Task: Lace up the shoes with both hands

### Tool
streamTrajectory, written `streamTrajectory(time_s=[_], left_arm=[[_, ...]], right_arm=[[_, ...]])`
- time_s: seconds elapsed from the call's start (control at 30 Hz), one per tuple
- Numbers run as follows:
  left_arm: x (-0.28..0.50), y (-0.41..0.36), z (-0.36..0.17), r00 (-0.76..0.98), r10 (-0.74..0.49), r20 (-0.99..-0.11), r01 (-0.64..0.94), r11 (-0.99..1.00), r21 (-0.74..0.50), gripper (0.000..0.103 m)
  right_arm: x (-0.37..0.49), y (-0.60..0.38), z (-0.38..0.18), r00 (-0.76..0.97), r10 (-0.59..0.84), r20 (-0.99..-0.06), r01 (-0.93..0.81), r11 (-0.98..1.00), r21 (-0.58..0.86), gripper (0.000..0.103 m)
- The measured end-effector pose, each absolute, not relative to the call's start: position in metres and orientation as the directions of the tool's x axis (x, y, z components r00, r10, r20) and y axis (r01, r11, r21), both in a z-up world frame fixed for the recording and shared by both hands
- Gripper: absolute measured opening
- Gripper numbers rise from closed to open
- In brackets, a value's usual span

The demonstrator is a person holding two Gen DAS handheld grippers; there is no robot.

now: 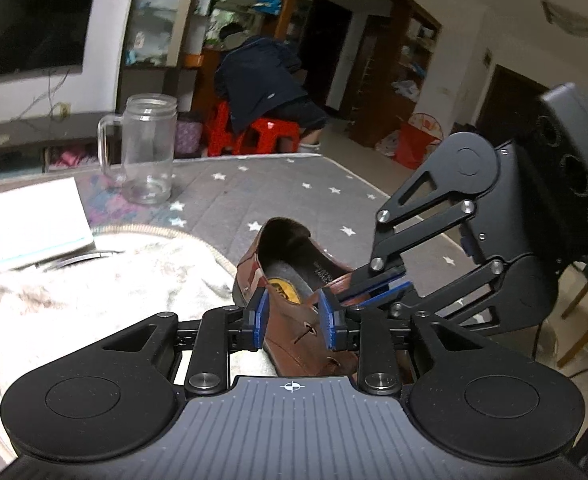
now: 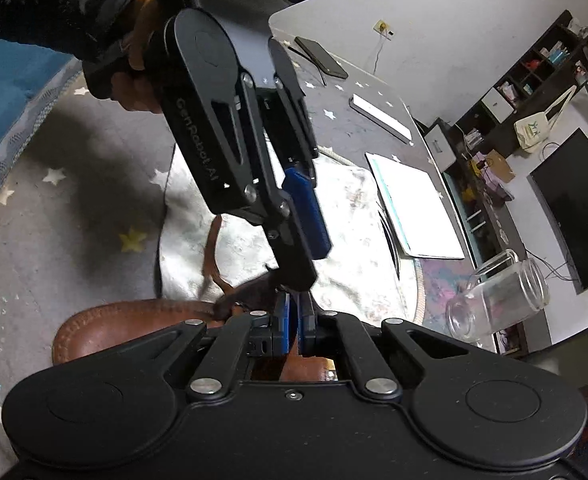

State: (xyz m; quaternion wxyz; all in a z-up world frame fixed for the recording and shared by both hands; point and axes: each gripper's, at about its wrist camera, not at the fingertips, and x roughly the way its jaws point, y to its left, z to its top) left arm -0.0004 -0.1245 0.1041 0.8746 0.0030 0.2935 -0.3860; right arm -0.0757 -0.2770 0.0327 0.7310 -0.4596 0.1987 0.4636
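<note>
The shoe point(image 1: 294, 320) was smooth brown leather with a slight sheen and stitched seams. Under it lay a fluffy white towel point(image 1: 106, 284) on quilted grey cloth point(image 1: 278, 196) printed with stars. The mug point(image 1: 146, 148) was clear, glossy glass. Both grippers had matt black plastic bodies and ribbed blue pads point(image 2: 308, 212).

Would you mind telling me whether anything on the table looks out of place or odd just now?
Nothing looks spilled or damaged. The brown shoe stands upright beside the white fluffy cloth, its brown lace trailing loose over the cloth. The empty glass jar stands upright. The table also holds papers, unrelated to lacing.
</note>
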Motion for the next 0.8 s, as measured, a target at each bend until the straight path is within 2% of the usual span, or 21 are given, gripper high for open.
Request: streamTrajectory(time_s=[0.1,0.33,0.47,0.53,0.63,0.8], left_arm=[[-0.009,-0.126,0.106,0.519,-0.675,-0.525,0.717,0.678,-0.163,0.027],[-0.024,-0.15,0.098,0.531,-0.599,-0.599,0.792,0.601,0.102,0.026],[-0.023,-0.16,0.093,0.528,-0.579,-0.621,0.817,0.545,0.187,0.025],[-0.022,-0.165,0.089,0.539,-0.56,-0.629,0.821,0.514,0.246,0.017],[-0.019,-0.169,0.085,0.547,-0.555,-0.627,0.822,0.5,0.274,0.008],[-0.029,-0.175,0.078,0.585,-0.545,-0.6,0.804,0.485,0.344,0.003]], right_arm=[[-0.078,-0.278,0.033,0.5,0.497,-0.71,-0.855,0.154,-0.495,0.004],[-0.079,-0.28,0.033,0.519,0.486,-0.703,-0.844,0.164,-0.511,0.004],[-0.08,-0.278,0.033,0.524,0.48,-0.703,-0.841,0.16,-0.517,0.004],[-0.08,-0.277,0.033,0.526,0.478,-0.704,-0.84,0.16,-0.519,0.004],[-0.08,-0.276,0.031,0.529,0.474,-0.704,-0.839,0.163,-0.52,0.004],[-0.081,-0.276,0.03,0.538,0.468,-0.701,-0.834,0.175,-0.523,0.004]])
